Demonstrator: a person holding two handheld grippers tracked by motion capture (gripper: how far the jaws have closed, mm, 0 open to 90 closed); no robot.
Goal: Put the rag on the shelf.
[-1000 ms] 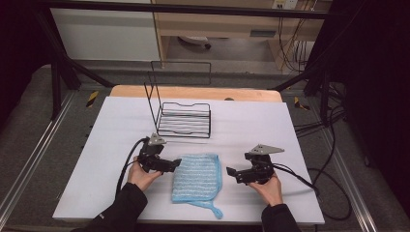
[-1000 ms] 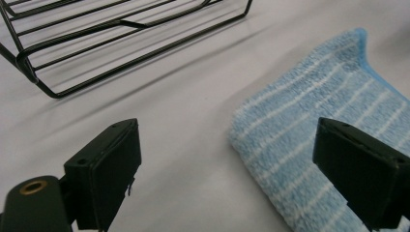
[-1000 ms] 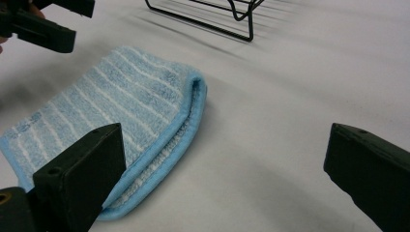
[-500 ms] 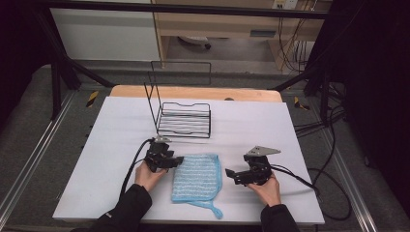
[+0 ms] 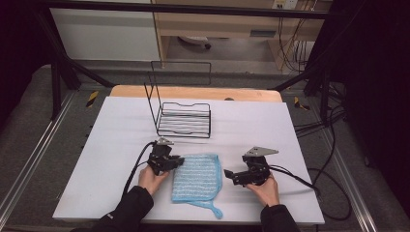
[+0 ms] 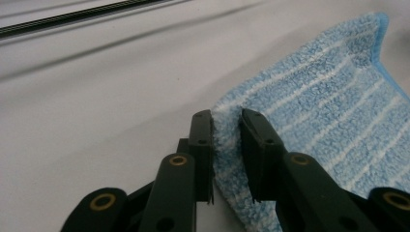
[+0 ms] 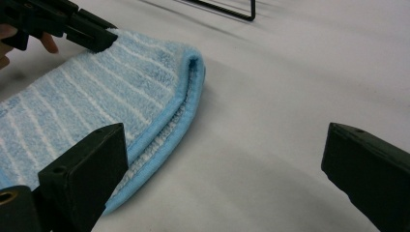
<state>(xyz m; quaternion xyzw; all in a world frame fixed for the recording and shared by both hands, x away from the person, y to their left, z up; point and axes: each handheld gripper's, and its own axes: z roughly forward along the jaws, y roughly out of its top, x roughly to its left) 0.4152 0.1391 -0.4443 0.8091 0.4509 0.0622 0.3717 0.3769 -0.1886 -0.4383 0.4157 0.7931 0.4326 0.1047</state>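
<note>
Blue-and-white striped terry cloth (image 5: pixel 196 179), folded flat, lies on the white tabletop (image 5: pixel 111 140) near its front edge, about midway between the left and right edges, with a small hanging loop trailing from its front right corner toward the front edge. Left tongs (image 5: pixel 178 162) rest at the cloth's rear left corner; the left gripper view shows a fold of that corner standing up between the two black jaws, whose pads bear on the pile on both sides, so the tongs are pinching the cloth. Those jaws have just been closing, with the cloth corner between them. Right tongs (image 5: pixel 227 175) sit low over the tabletop just beside the cloth's right edge, pointing toward it. In the right gripper view their jaws stand wide apart: one lies over the bound blue hem of the cloth, the other over bare tabletop, and nothing is gripped between them. The same view shows the cloth doubled over, its hemmed layers stacked along the right edge. Black wire rack (image 5: pixel 183 118) stands well apart from the cloth, toward the rear edge of the tabletop and left of centre, with a tall wire frame rising at its left end.
</note>
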